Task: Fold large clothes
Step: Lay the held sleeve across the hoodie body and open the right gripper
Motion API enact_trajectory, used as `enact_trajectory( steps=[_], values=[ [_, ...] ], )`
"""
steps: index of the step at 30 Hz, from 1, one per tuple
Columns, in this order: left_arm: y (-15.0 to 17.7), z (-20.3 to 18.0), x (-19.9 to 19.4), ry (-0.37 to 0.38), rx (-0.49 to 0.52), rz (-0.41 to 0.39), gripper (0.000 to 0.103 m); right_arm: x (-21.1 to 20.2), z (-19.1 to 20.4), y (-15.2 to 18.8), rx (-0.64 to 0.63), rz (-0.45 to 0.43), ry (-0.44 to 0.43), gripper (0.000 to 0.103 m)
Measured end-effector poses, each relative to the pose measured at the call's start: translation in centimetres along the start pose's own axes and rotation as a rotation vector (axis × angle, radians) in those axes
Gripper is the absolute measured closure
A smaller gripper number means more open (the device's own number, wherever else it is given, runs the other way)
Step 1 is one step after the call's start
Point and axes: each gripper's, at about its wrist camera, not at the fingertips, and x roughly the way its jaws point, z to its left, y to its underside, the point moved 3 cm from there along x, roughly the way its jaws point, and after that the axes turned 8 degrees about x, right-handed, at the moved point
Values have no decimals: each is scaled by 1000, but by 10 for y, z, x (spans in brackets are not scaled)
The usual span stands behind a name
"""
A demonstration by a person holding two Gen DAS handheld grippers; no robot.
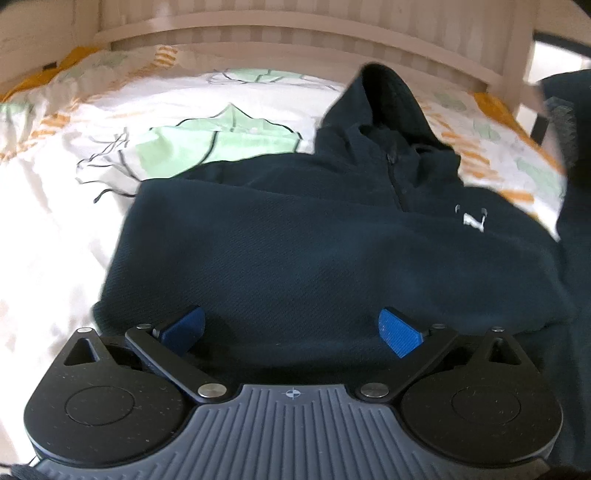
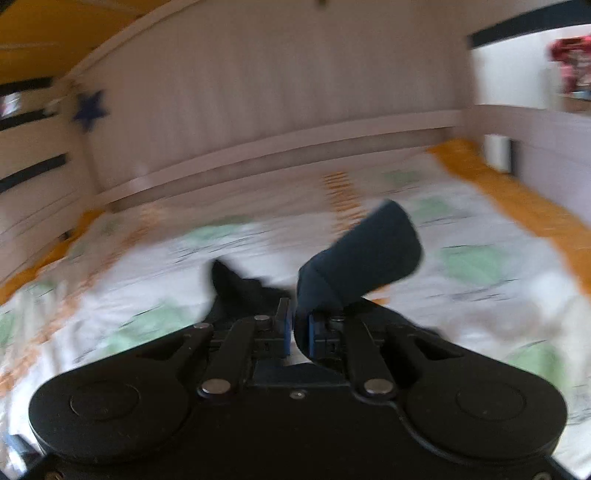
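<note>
A dark navy hooded sweatshirt (image 1: 295, 236) lies spread on the bed, hood toward the headboard, a small white logo on its chest. My left gripper (image 1: 291, 326) hovers open just above its lower part, blue pads wide apart with nothing between them. In the right wrist view my right gripper (image 2: 298, 325) is shut on a fold of the same navy fabric, a sleeve end (image 2: 362, 254) that sticks up and curls past the blue pads. The view there is blurred by motion. At the right edge of the left wrist view a raised dark piece of the garment (image 1: 576, 155) hangs.
The bedcover (image 1: 92, 155) is white with green leaf prints and orange stripes. A pale wooden headboard (image 1: 258, 33) and side rails (image 2: 44, 177) close the bed in. A blue star (image 2: 89, 109) hangs on the rail. A red object (image 2: 569, 62) stands beyond the bed.
</note>
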Motion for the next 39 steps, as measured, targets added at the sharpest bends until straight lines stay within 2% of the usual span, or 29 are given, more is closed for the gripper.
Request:
enact_trajectory(
  steps=[4,8,11,16,18,20,21,22,25,29,35,36,37,39],
  values=[
    [1,27,-19,27,-81,-28,1,34,60,39,-88,88,-76,87],
    [1,59,-37,18,-143,-48,1,65,95,85,-160,186,-102,87],
    [1,79,-47,13,-178,-56,1,81,112,121,-202,260,-105,86],
    [-2,101,-56,27,-241,-64,1,85,125,170,-267,330,-94,78],
    [-5,105,-55,43,-263,-62,1,83,125,178,-280,339,-87,74],
    [-7,106,-56,66,-275,-61,1,81,123,184,-283,349,-91,51],
    [-9,105,-56,76,-277,-63,1,79,122,185,-272,354,-110,33],
    [-11,102,-56,85,-276,-66,1,74,121,185,-256,353,-134,26],
    [-17,93,-55,119,-276,-71,1,62,118,183,-256,327,-129,26],
    [-22,74,-41,166,-261,-30,1,43,107,184,-248,296,-124,25],
    [-24,52,-11,171,-238,49,3,22,80,190,-291,276,-33,23],
    [-24,50,-7,168,-237,60,11,20,75,193,-293,279,-20,23],
    [-24,48,-2,167,-234,78,24,20,70,195,-295,284,-5,23],
    [-24,43,7,180,-224,122,36,20,61,200,-274,295,3,17]
  ],
)
